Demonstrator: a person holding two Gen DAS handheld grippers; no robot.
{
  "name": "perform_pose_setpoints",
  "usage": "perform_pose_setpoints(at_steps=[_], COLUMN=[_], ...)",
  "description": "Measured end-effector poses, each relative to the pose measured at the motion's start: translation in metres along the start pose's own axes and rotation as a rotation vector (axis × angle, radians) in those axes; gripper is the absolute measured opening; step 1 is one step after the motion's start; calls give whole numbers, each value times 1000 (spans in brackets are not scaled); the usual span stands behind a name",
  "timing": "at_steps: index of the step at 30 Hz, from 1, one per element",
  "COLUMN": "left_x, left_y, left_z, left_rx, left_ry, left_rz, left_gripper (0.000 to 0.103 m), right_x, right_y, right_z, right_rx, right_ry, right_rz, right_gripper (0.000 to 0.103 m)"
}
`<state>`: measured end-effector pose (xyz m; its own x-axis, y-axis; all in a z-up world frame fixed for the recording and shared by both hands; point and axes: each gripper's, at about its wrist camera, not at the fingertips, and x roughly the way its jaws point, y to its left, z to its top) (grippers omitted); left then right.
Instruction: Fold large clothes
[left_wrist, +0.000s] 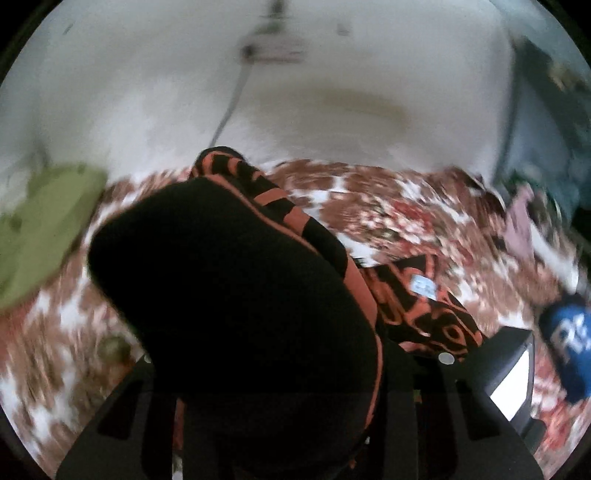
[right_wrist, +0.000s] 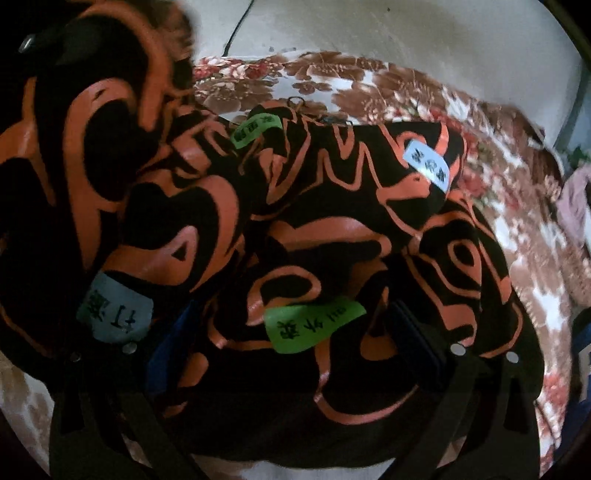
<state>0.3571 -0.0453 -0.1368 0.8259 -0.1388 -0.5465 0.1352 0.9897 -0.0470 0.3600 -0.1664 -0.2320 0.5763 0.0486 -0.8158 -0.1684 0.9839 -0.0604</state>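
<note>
Between the left gripper's (left_wrist: 266, 398) narrowed jaws hung a bunched fold of the black, orange-patterned cloth garment (right_wrist: 303, 236), seemingly clamped; its bulk lay rightward on the floral bedspread (right_wrist: 517, 258), under the right gripper (right_wrist: 295, 350), whose spread fingers grasped nothing.

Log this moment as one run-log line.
step: folding | left gripper: shut on black-and-orange garment, lifted | right gripper: garment between fingers | surface: floral bedspread

We see a black garment (right_wrist: 295, 229) with orange swirls and green and pale blue labels (right_wrist: 314, 326), lying on a bedspread (right_wrist: 369, 81) with brown-and-red flowers on white.
</note>
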Motion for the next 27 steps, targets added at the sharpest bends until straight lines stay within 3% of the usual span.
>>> perform_pose_setpoints(at_steps=[4, 11, 18, 24, 27], left_x=[2, 20, 60, 87, 90], left_y=[-45, -120, -211, -264, -281], left_z=[13, 17, -24, -85, -114], left_rx=[163, 333, 598, 880, 992], left_ry=[-3, 36, 161, 281, 253], left_rz=[-3, 3, 70, 149, 188], left_gripper=[34, 34, 34, 37, 37], right_x=[-24, -64, -96, -112, -123], right_y=[-22, -89, -196, -274, -297], right_z=[-4, -39, -85, -106, -102], right_rx=[11, 67, 218, 301, 286], right_ry=[-12, -29, 4, 10, -11], right_rz=[41, 2, -144, -236, -272], right_gripper=[98, 98, 98, 98, 98])
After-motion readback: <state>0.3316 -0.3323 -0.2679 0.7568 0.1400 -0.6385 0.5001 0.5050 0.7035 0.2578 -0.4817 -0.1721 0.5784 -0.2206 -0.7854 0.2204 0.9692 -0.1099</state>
